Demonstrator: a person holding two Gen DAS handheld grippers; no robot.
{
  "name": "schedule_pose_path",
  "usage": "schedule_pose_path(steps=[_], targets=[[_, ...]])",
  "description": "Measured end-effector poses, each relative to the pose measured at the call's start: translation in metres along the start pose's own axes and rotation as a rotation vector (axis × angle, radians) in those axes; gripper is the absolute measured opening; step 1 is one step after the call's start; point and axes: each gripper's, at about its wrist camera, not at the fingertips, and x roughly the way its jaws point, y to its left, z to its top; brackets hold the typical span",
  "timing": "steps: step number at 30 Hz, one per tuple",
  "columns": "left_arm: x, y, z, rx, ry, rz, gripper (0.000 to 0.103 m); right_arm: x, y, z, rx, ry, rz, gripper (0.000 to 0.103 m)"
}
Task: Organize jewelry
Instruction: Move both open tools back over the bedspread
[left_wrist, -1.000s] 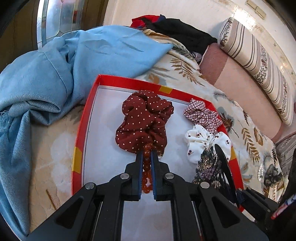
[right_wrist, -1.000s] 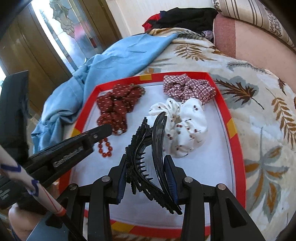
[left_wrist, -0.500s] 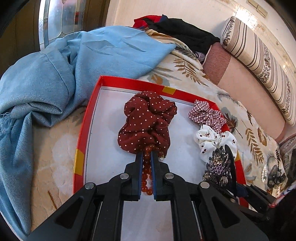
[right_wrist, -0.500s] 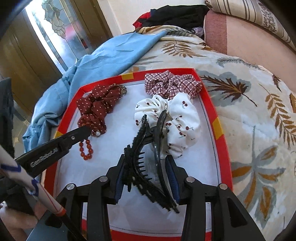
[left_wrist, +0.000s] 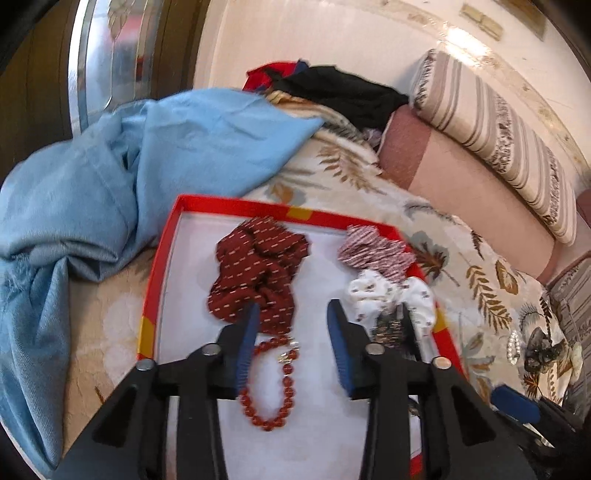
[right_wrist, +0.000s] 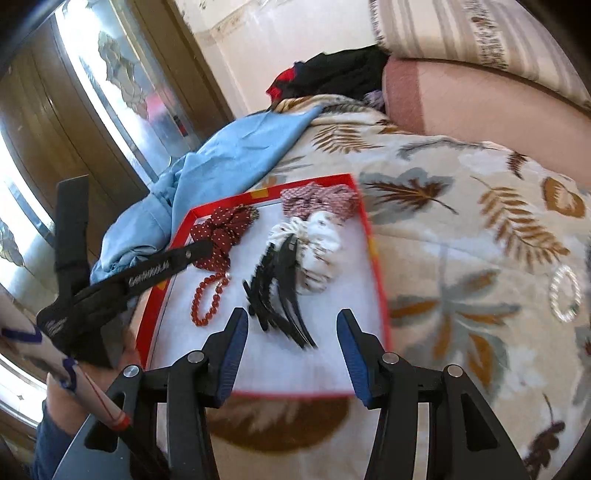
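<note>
A red-rimmed white tray (left_wrist: 159, 273) lies on the leaf-patterned bed. In it are a dark red dotted scrunchie (left_wrist: 258, 266), a checked scrunchie (left_wrist: 373, 251), a white printed scrunchie (left_wrist: 384, 295), a red bead bracelet (left_wrist: 269, 384) and a black claw hair clip (right_wrist: 280, 291). My left gripper (left_wrist: 291, 314) is open and empty, just above the bracelet. My right gripper (right_wrist: 291, 321) is open and empty, above the tray's near edge (right_wrist: 295, 393), with the clip lying beyond it. The bracelet (right_wrist: 208, 299) also shows in the right wrist view.
A blue cloth (left_wrist: 129, 170) is bunched at the tray's left. Pink and striped bolsters (left_wrist: 491, 122) line the far side. A white bead bracelet (right_wrist: 563, 293) lies on the bed right of the tray, with dark ornaments (left_wrist: 543, 350) near it.
Both grippers opened. The left let the red bead bracelet drop onto the tray; the right let go of the black claw clip, which now lies in the tray. Both have drawn back and up.
</note>
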Motion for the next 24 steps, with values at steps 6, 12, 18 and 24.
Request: schedule_pose_path(steps=[6, 12, 18, 24], targets=[[-0.023, -0.043, -0.017, 0.091, -0.083, -0.035, 0.04, -0.056, -0.039, -0.037, 0.053, -0.025, -0.028, 0.054], [-0.048, -0.108, -0.065, 0.205, -0.076, -0.14, 0.047, -0.119, -0.1, -0.079, 0.149, -0.086, -0.092, 0.054], [-0.056, -0.168, -0.125, 0.289, 0.04, -0.238, 0.047, -0.155, -0.173, -0.117, 0.327, -0.149, -0.135, 0.055], [-0.059, -0.213, -0.167, 0.364, 0.118, -0.265, 0.047, -0.17, -0.199, -0.125, 0.42, -0.196, -0.102, 0.055]])
